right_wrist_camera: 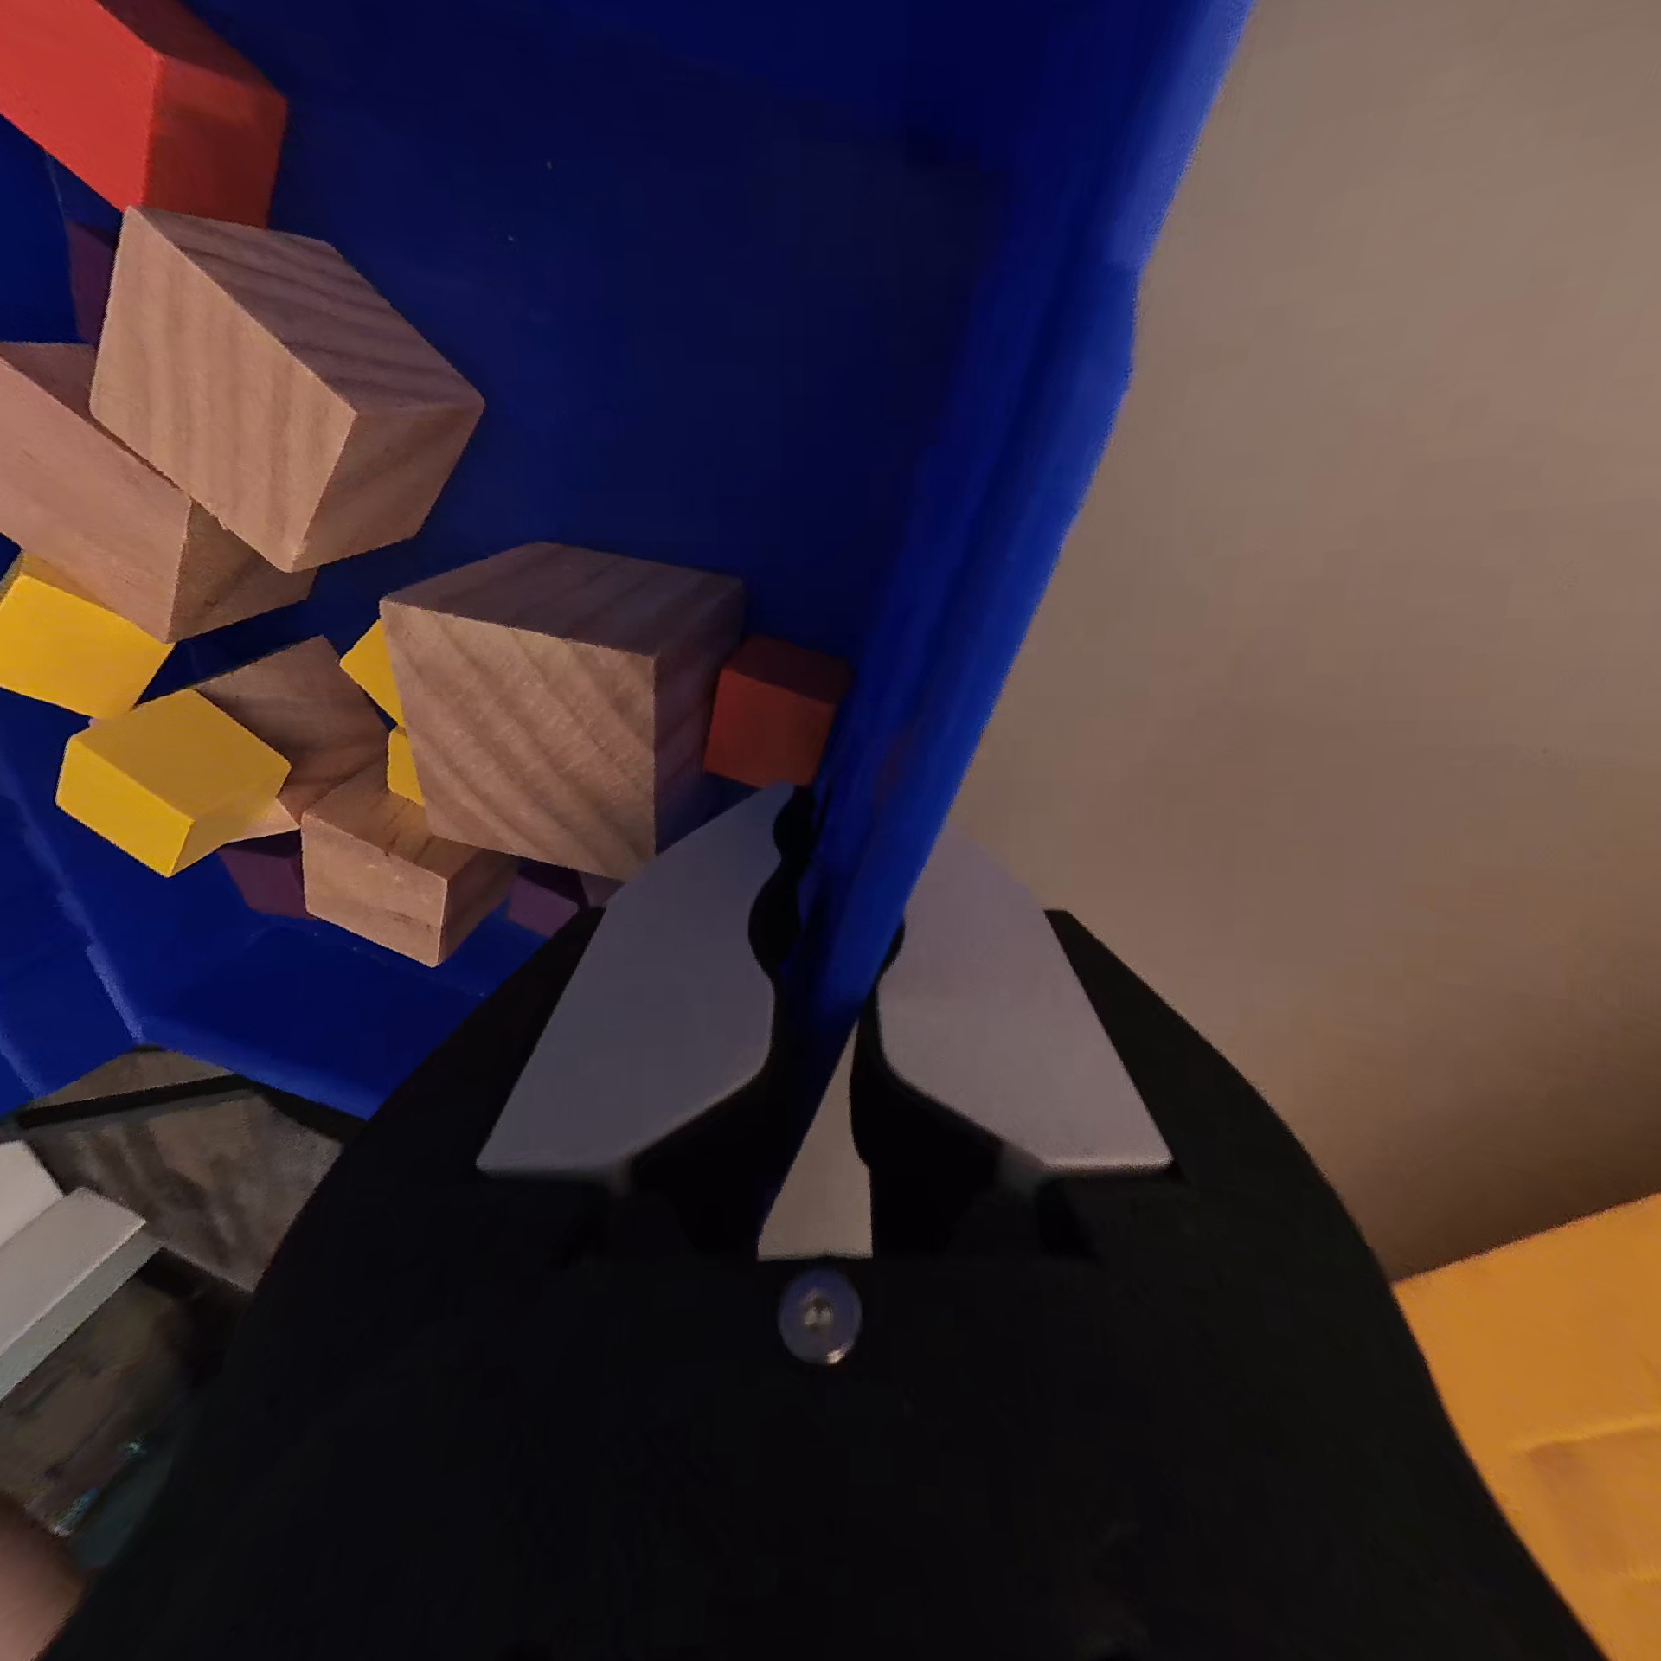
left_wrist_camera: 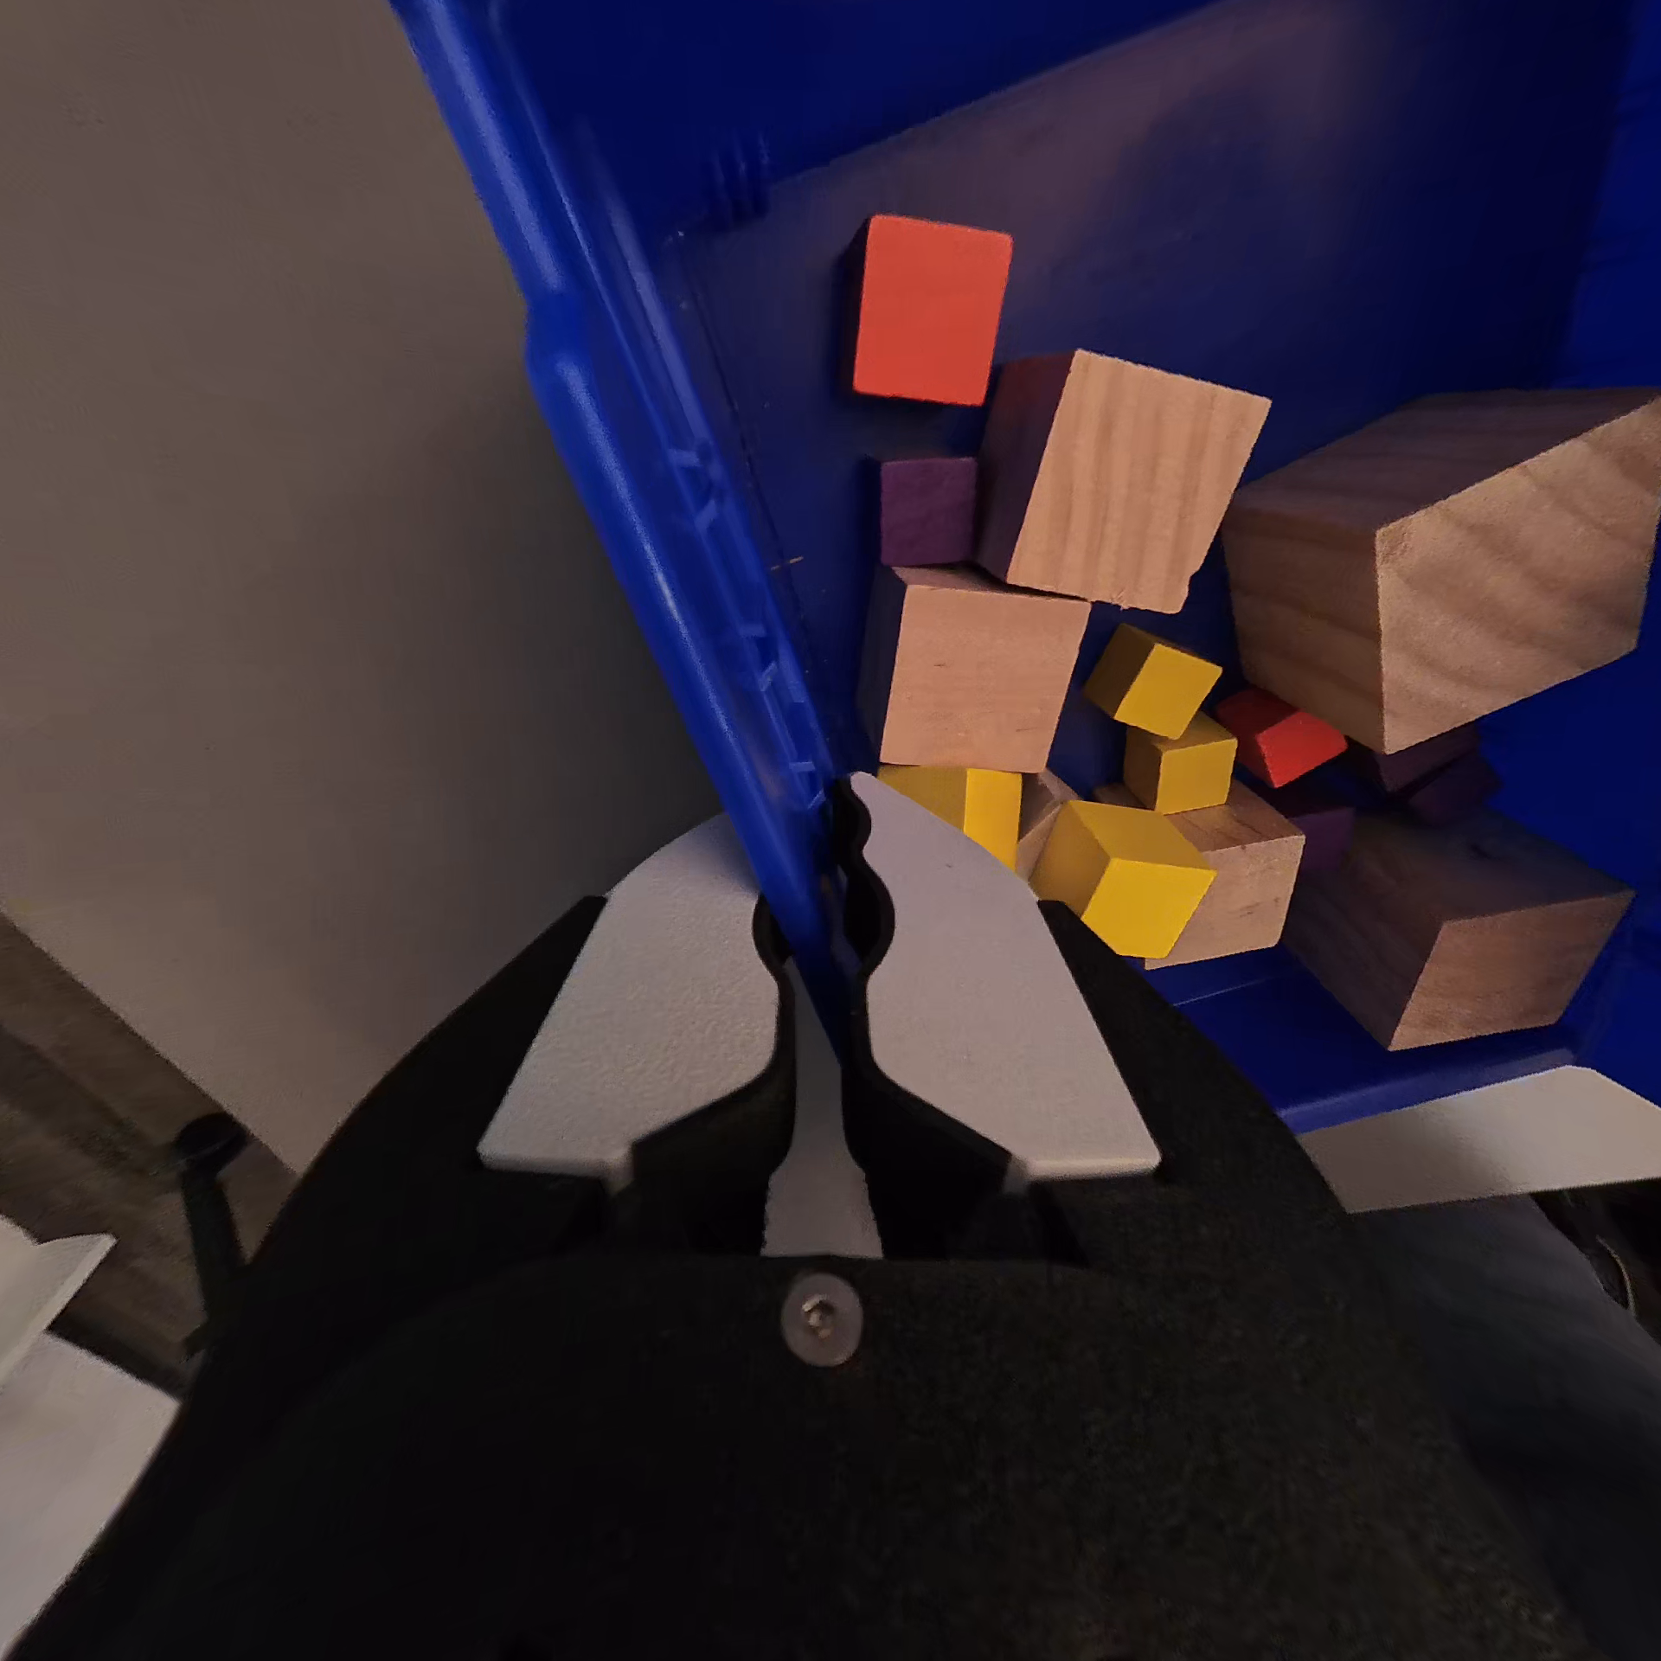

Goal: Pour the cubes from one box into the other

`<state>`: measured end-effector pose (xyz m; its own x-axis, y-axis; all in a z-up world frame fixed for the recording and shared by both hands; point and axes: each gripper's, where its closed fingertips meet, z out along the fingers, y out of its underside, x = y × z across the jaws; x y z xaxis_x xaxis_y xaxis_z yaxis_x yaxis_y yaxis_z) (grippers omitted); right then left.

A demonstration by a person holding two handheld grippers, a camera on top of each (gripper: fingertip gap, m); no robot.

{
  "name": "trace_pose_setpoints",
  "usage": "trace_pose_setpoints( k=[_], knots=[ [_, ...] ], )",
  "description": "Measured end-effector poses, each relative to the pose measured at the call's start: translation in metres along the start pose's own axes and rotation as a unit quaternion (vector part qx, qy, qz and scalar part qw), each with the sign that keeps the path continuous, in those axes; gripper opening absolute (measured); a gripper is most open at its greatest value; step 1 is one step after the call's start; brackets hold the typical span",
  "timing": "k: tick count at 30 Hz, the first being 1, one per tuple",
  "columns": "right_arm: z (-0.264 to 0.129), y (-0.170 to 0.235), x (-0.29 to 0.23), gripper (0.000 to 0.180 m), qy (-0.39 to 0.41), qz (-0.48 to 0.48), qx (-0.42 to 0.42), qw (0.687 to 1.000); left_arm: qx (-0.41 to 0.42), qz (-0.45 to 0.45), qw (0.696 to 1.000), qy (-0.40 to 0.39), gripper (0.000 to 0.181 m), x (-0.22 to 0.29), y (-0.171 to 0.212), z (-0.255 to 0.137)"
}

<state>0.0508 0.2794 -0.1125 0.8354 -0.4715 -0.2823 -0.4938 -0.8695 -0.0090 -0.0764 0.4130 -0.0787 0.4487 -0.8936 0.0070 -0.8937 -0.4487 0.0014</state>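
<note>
Cubes (left_wrist_camera: pixel 1114 476) of bare wood, yellow, red and purple were piled inside the blue box (left_wrist_camera: pixel 629 431), just ahead of both tongs. One side wall was pinched by the left tongs (left_wrist_camera: pixel 831 885), the opposite wall (right_wrist_camera: pixel 944 629) by the right tongs (right_wrist_camera: pixel 845 885).

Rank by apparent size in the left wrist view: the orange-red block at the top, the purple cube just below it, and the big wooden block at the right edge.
1. Big wooden block, though it looks nearer the camera.
2. Orange-red block.
3. Purple cube.
</note>
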Motion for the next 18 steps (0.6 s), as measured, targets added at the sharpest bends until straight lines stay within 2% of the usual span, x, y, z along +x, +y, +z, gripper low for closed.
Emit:
trace_pose_setpoints(
  k=[4,12,15,18],
  knots=[
    [-0.042,0.014,0.035,0.007,-0.006,0.016,0.004,1.000,0.005,0.022,1.000,-0.010,0.005,0.046,-0.020,-0.033],
    [-0.191,0.050,0.142,0.007,0.012,0.055,0.079,0.995,0.066,0.096,0.993,-0.020,0.005,0.185,-0.089,-0.147],
    [-0.239,0.078,0.198,0.007,0.047,0.092,0.093,0.990,0.088,0.128,0.988,0.008,0.006,0.254,-0.115,-0.163],
    [-0.271,0.110,0.254,0.007,0.093,0.126,0.100,0.983,0.098,0.156,0.982,0.052,0.006,0.320,-0.136,-0.160]
  ],
)
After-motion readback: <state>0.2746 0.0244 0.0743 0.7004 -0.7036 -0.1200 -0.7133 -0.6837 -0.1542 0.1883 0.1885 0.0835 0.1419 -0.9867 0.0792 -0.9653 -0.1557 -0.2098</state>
